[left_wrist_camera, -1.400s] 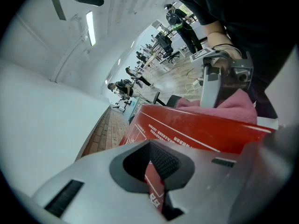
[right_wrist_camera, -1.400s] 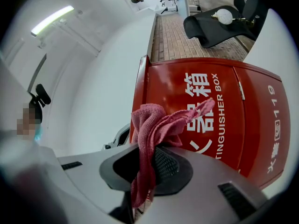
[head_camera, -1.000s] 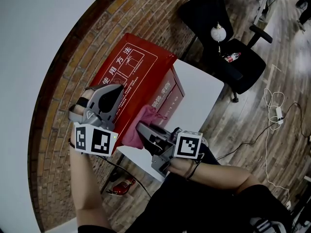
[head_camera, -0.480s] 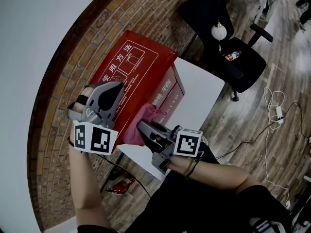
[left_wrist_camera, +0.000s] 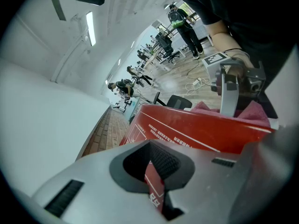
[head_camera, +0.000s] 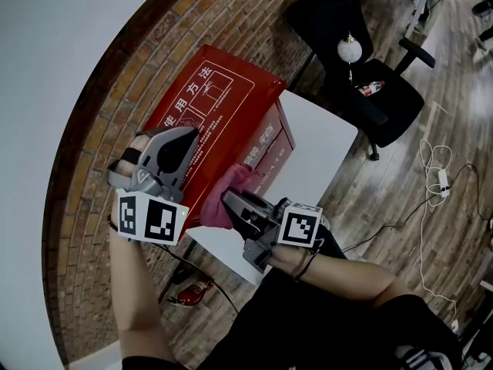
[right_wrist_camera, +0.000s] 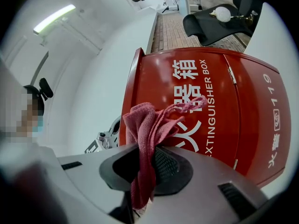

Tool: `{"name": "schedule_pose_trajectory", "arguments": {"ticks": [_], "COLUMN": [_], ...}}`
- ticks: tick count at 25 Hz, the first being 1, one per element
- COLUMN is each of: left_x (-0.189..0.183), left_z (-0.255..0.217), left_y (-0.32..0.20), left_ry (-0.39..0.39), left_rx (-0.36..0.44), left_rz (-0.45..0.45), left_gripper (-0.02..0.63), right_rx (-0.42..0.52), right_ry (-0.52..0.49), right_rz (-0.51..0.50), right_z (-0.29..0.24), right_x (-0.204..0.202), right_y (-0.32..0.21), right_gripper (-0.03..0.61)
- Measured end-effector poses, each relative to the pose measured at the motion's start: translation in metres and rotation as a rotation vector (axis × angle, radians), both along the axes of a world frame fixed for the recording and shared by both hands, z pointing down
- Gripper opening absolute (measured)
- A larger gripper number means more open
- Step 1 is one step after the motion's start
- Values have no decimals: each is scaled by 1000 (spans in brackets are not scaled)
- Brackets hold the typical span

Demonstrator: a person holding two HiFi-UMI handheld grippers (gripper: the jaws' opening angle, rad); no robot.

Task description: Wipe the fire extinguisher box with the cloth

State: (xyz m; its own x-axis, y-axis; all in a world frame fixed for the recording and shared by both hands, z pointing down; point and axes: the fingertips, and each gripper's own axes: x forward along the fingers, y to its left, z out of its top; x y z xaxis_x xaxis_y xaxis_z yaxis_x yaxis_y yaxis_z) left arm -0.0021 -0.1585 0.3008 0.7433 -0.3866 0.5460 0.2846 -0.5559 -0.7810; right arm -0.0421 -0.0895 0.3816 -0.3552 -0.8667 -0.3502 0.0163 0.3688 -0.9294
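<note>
Fire extinguisher box (head_camera: 223, 102): red with white lettering, standing on a white table (head_camera: 320, 141) right against the brick wall (head_camera: 108, 137).
Left gripper (head_camera: 187, 139): lies on the box's top panel near its close end, jaws drawn together with nothing pinched between them; the red panel shows just past the tips.
Right gripper (head_camera: 231, 203): jaws clamped on the cloth (right_wrist_camera: 147, 125), tips angled up at the box's front face.
Cloth: pinkish red and bunched, with a loose loop of its edge lying over the white characters on the front.
Box front: two doors, with "EXTINGUISHER BOX" printed on them.
Behind the table: a black office chair (head_camera: 350, 68) on the wood floor.
</note>
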Motion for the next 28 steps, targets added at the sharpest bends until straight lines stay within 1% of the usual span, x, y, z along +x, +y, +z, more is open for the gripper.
{"name": "schedule_pose_trajectory", "arguments": {"ticks": [5,9,16,28], "left_x": [0,0,0,0], "left_z": [1,1,0,1], "left_y": [0,0,0,0], "left_ry": [1,0,-1,0], "left_rx": [0,0,0,0], "left_rz": [-1,-2,-2,-1], "left_gripper": [15,15,15,15], "right_rx": [-18,-11,-44,-64], "right_ry": [-7,7,-13,33], "right_rz": [5,10,5,8], "right_z": [8,10,24,45], "right_x": [1,3,3,8], "right_y": [0,-1,-1,-2], "right_gripper": [69,69,69,69]}}
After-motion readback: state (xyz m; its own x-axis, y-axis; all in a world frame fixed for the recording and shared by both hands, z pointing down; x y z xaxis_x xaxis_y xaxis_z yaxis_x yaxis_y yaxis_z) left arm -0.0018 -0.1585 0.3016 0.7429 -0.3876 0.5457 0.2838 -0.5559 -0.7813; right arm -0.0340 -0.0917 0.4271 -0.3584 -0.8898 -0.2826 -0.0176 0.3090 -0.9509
